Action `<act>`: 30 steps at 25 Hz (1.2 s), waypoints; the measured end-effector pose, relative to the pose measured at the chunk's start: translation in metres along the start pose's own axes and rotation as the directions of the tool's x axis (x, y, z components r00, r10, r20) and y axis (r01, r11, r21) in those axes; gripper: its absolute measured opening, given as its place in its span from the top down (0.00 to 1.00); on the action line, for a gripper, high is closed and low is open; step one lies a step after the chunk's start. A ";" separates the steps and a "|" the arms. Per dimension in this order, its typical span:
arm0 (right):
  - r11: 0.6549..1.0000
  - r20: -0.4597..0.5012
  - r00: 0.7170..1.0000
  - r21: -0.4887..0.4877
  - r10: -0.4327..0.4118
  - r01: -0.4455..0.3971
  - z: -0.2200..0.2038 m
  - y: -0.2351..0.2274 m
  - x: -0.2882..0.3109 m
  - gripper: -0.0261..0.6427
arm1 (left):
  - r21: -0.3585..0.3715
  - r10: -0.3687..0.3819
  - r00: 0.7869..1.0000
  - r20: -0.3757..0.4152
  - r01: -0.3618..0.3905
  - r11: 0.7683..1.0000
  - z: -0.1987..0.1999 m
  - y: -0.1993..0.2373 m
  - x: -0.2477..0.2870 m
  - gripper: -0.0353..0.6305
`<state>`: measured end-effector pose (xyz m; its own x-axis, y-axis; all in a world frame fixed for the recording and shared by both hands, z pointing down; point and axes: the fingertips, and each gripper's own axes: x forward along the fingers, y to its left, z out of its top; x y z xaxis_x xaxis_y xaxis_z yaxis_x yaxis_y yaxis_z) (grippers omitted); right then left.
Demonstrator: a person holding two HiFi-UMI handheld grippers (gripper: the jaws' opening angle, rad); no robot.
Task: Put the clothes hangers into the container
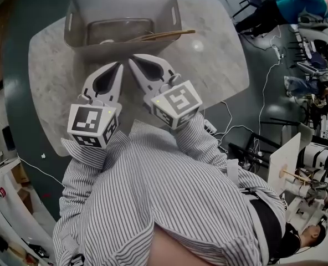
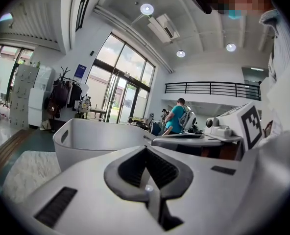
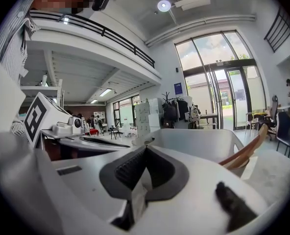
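Your pale grey, round-cornered plastic container [image 1: 81,15] looks smooth and semi-translucent, with a soft sheen along its rim. The light brown wooden clothes hangers [image 1: 167,35] lying in it have a smooth, lightly polished finish. The pale grey stone-patterned worktop [image 1: 219,65] is mottled and mostly matt, with only a faint shine. Your left claw [image 1: 118,65] and right claw [image 1: 135,60] are moulded white plastic, smooth and matt. Inside each, the dark grey pads [image 2: 162,168] are finely ribbed and look rubbery. The marker cube [image 1: 92,125] on your left claw carries flat, matt black-and-white print. Your striped shirt sleeves [image 1: 191,137] are thin woven cloth, softly creased. The dark floor [image 1: 20,65] looks hard and dull.
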<state>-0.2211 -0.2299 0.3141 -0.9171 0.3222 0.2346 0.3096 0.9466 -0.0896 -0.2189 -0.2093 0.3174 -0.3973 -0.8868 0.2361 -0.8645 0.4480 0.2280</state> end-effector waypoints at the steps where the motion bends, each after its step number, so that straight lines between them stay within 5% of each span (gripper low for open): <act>1: 1.000 0.000 1.000 -0.001 0.001 -0.001 0.001 0.001 0.000 0.94 | 0.005 0.001 1.000 -0.001 -0.001 1.000 0.000 0.000 -0.001 0.93; 30: 1.000 -0.019 1.000 0.010 -0.022 0.023 -0.007 -0.006 0.001 0.94 | -0.007 -0.014 1.000 -0.024 0.014 1.000 -0.001 0.003 0.003 0.93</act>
<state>-0.2221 -0.2347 0.3215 -0.9190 0.3010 0.2546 0.2863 0.9535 -0.0939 -0.2220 -0.2110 0.3200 -0.3778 -0.8901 0.2551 -0.8677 0.4364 0.2379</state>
